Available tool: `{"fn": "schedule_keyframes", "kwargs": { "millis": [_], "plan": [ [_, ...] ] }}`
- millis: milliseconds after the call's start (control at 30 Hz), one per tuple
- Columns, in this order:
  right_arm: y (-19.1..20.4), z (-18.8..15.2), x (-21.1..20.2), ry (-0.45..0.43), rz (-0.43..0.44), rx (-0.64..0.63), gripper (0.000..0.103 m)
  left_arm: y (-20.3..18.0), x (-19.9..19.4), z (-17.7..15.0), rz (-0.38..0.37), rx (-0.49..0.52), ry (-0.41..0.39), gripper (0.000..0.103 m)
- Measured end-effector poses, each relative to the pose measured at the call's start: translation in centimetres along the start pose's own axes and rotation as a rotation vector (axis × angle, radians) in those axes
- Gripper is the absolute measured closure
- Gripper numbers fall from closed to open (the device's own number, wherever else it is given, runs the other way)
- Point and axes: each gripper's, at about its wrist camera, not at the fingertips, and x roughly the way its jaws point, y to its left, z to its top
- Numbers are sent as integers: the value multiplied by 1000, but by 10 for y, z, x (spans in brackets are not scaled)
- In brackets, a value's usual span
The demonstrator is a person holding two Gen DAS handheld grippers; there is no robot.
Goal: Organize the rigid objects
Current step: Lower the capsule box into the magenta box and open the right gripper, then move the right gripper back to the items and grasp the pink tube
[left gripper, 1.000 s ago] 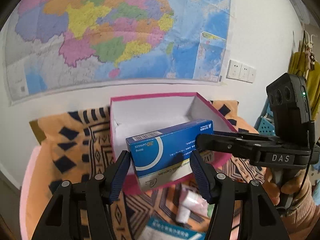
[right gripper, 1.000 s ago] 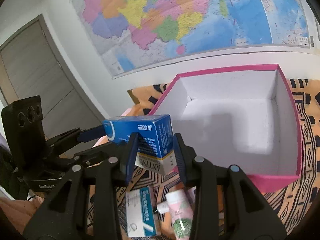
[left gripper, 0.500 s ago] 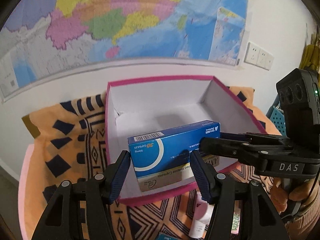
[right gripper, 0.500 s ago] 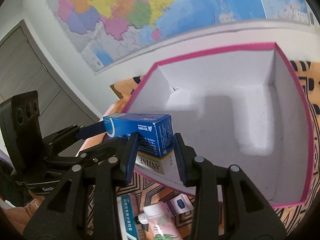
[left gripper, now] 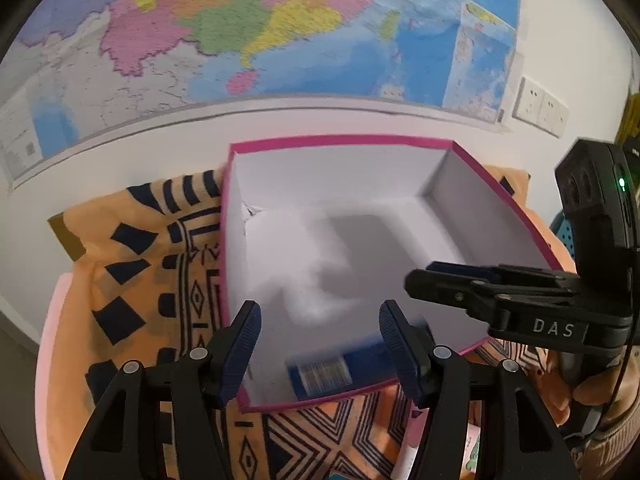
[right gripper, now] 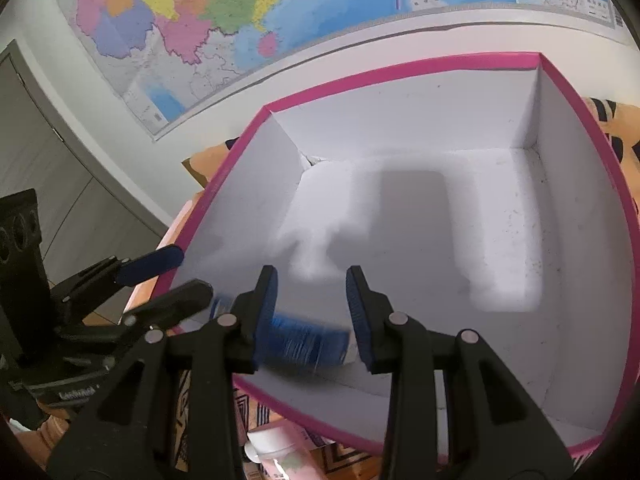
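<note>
Blue carton (left gripper: pixel 336 368) blurred, low in pink box (left gripper: pixel 340 141), beneath and between both grippers, near box's front wall. Left gripper (left gripper: pixel 320 332) jaws apart, empty. Right gripper (right gripper: pixel 312 308) jaws apart, not pressing carton. Step: carton drop-off. Next: lift clear, fetch tube (right gripper: pixel 280 446) in front of box.

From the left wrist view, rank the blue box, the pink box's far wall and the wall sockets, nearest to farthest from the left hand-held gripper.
From the left hand-held gripper:
1. Blue box, blurred, just below the fingertips, inside the pink box.
2. Pink box's far wall, straight ahead.
3. Wall sockets, upper right, on the wall.
</note>
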Motion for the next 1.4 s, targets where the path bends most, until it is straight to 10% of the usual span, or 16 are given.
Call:
{"fn": "schedule_keyframes", "kwargs": {
  "millis": [667, 1400],
  "plan": [
    [33, -74, -103, -100, 102, -124, 59, -21, -84, -54, -187, 34, -158, 37],
    [-45, -195, -152, 19, -69, 138, 58, -75, -50, -151, -435, 59, 176, 37]
  ]
}}
